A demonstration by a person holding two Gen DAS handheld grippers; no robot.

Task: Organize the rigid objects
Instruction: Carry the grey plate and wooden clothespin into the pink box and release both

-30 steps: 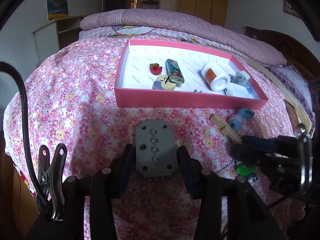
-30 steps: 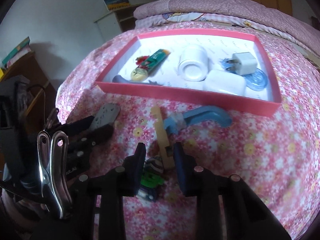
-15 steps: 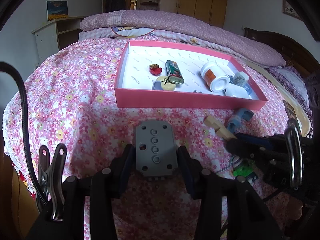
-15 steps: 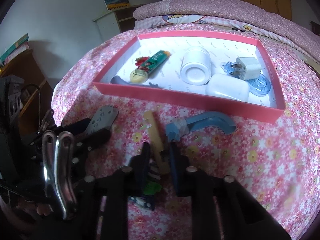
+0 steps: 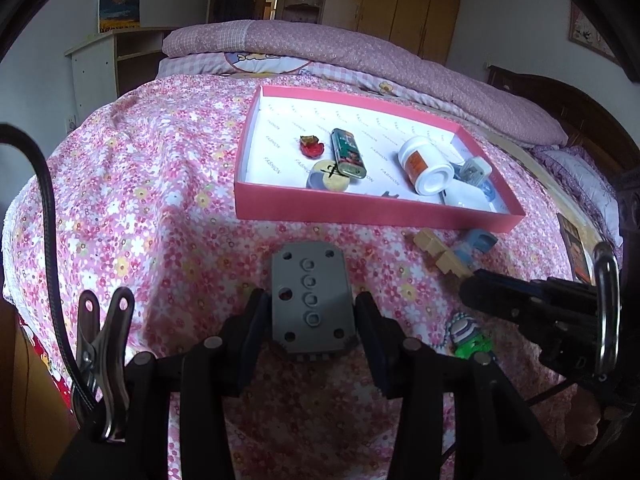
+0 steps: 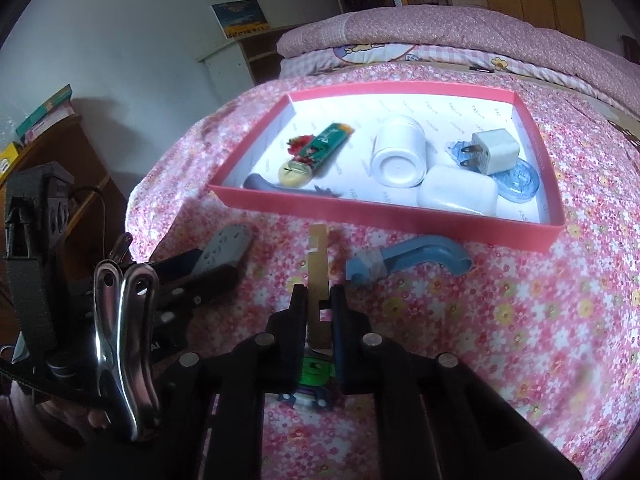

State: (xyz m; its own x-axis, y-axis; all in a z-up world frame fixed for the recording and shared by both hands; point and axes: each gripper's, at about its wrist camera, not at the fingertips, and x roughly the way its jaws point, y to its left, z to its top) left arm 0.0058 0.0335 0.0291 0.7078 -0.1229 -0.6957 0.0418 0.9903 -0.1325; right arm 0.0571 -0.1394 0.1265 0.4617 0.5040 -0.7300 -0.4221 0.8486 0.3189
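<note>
My left gripper (image 5: pixel 310 312) is shut on a grey plate with holes (image 5: pixel 309 300), held above the flowered bedspread; the plate also shows in the right wrist view (image 6: pixel 226 248). My right gripper (image 6: pixel 319 308) is shut on a tan wooden notched piece (image 6: pixel 318 276), which also shows in the left wrist view (image 5: pixel 440 254). A green toy (image 6: pixel 316 372) lies under the right gripper. A blue curved handle (image 6: pixel 416 260) lies just right of the wooden piece. The pink tray (image 6: pixel 384 220) lies beyond, holding a lighter (image 6: pixel 326 144), white jar (image 6: pixel 398 156), charger (image 6: pixel 496 150) and a white case (image 6: pixel 458 196).
The bedspread (image 5: pixel 140 184) slopes off at the left edge. A folded quilt (image 5: pixel 320 48) lies at the head of the bed. A white shelf (image 5: pixel 100 60) stands at the far left, and a wooden shelf with books (image 6: pixel 44 128) is left of the bed.
My right gripper has closed from open around the wooden piece and now grips it. The left gripper has stayed shut on the grey plate, barely moving.
</note>
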